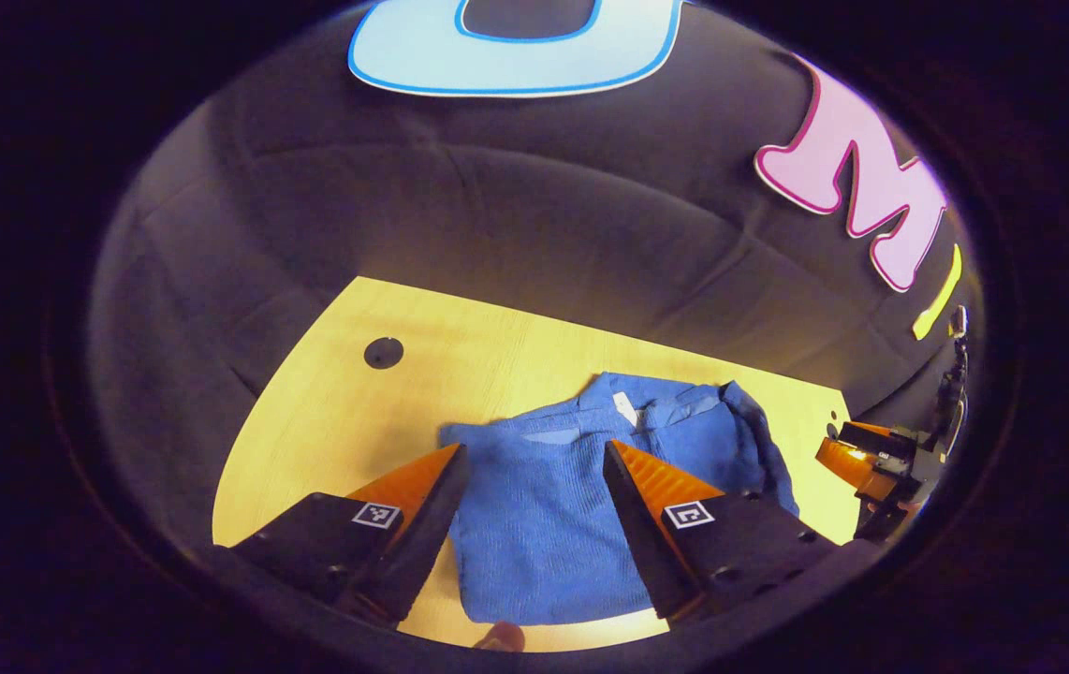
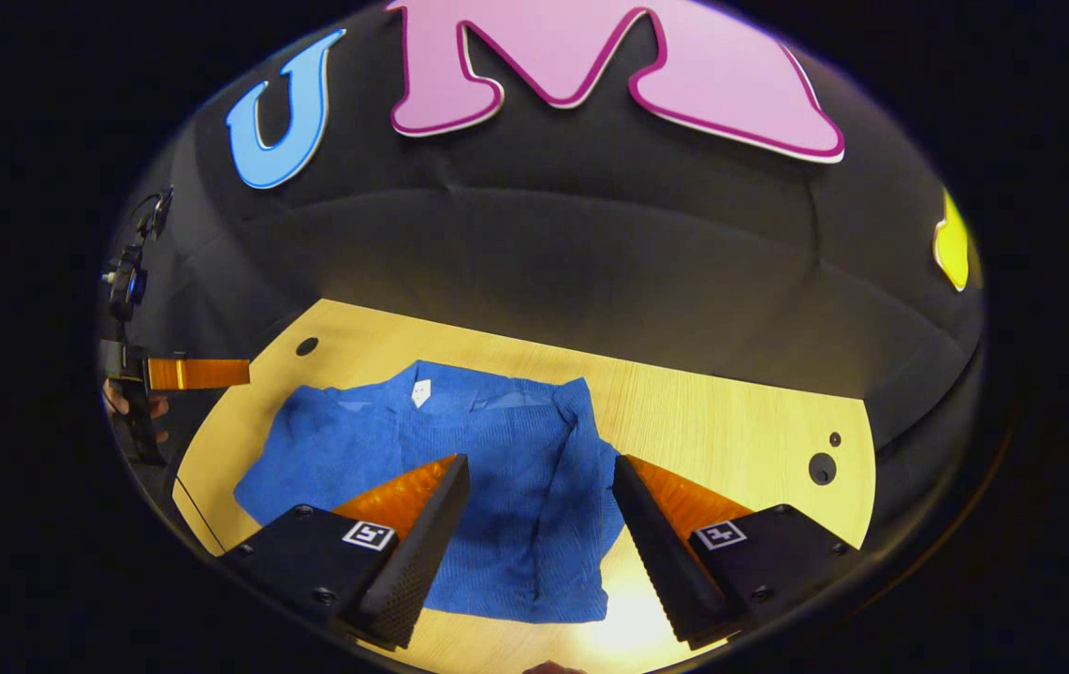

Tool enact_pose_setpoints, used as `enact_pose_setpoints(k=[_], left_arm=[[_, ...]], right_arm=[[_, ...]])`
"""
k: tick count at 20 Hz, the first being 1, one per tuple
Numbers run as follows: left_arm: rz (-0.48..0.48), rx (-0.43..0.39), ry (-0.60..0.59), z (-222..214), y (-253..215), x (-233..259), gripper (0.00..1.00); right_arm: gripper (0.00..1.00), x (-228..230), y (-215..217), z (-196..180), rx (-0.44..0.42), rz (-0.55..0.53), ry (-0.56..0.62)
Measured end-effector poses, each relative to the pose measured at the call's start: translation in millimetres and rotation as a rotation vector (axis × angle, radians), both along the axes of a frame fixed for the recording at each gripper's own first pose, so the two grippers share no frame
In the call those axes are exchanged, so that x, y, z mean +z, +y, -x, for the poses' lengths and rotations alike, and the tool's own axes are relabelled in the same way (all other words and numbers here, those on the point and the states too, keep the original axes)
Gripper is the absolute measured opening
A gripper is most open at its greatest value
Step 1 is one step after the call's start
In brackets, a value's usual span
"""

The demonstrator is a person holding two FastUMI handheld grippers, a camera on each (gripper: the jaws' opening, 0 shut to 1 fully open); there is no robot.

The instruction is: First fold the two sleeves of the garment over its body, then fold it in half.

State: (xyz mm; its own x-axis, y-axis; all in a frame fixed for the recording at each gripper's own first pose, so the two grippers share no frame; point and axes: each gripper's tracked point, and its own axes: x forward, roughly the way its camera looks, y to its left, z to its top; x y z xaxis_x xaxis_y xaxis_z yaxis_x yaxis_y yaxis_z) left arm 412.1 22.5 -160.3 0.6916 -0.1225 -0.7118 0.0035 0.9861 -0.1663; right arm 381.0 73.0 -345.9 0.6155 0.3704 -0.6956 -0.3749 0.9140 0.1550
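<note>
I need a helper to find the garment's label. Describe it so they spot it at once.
Start at the wooden table and find the blue knit garment lying on it. At its far edge, in the neckline, sits a small white tag, the one pale patch on the blue cloth.

1. The garment (image 1: 544, 505) is a solid mid blue with a fine ribbed knit texture; no print or stripe shows on it.
2. A small white tag (image 2: 420, 393) sits at the garment's neckline, toward the table's far edge.
3. The table (image 2: 712, 412) is a pale yellow wood tone with faint straight grain lines.
4. Dark round holes (image 1: 383, 353) mark the table near its far corners.
5. Each gripper body carries a small square black-and-white marker (image 2: 720, 534), set on matte black housing.
</note>
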Motion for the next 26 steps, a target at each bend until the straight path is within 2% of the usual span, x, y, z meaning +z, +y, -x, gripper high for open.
enact_pose_setpoints(k=[2, 7, 9, 11, 14, 16, 18, 21, 22, 24, 26], left_arm=[[-0.025, -0.031, -0.074, 26.1, -1.5, 23.4, 0.85], [-0.017, -0.098, -0.213, 107.6, -25.7, 56.9, 0.84], [0.031, -0.150, -0.277, 155.8, -44.6, 72.5, 0.84], [0.040, -0.169, -0.342, 203.0, -51.4, 84.2, 0.84], [-0.087, -0.157, -0.403, 276.8, -41.2, 89.1, 0.84], [-0.131, -0.142, -0.492, 318.3, -43.1, 99.6, 0.84], [-0.112, -0.145, -0.551, 356.1, -54.3, 106.6, 0.84], [-0.005, -0.130, -0.620, 403.5, -70.6, 119.0, 0.83], [0.011, -0.112, -0.677, 416.9, -69.4, 127.7, 0.83], [-0.014, -0.080, -0.849, 432.8, -60.7, 153.6, 0.83], [-0.088, -0.087, -0.922, 455.2, -64.8, 158.8, 0.80]], right_arm=[[0.99, 23.5, -4.9, 16.7, 0.017, -0.004, -0.046], [0.99, 86.9, -21.6, 75.9, -0.019, -0.018, -0.173], [0.99, 119.4, -27.0, 117.4, -0.017, -0.001, -0.264], [0.99, 143.8, -25.1, 164.1, -0.014, -0.011, -0.331], [0.99, 184.0, -11.8, 250.8, -0.058, -0.091, -0.378], [0.98, 209.8, -10.3, 302.1, -0.094, -0.138, -0.418], [0.98, 229.5, -13.9, 343.7, -0.131, -0.174, -0.452], [0.98, 255.9, -29.9, 392.6, -0.199, -0.181, -0.509], [0.98, 262.7, -36.1, 407.6, -0.215, -0.178, -0.531], [0.98, 273.5, -49.6, 427.8, -0.238, -0.142, -0.582], [0.98, 278.7, -55.4, 444.1, -0.244, -0.121, -0.609]])
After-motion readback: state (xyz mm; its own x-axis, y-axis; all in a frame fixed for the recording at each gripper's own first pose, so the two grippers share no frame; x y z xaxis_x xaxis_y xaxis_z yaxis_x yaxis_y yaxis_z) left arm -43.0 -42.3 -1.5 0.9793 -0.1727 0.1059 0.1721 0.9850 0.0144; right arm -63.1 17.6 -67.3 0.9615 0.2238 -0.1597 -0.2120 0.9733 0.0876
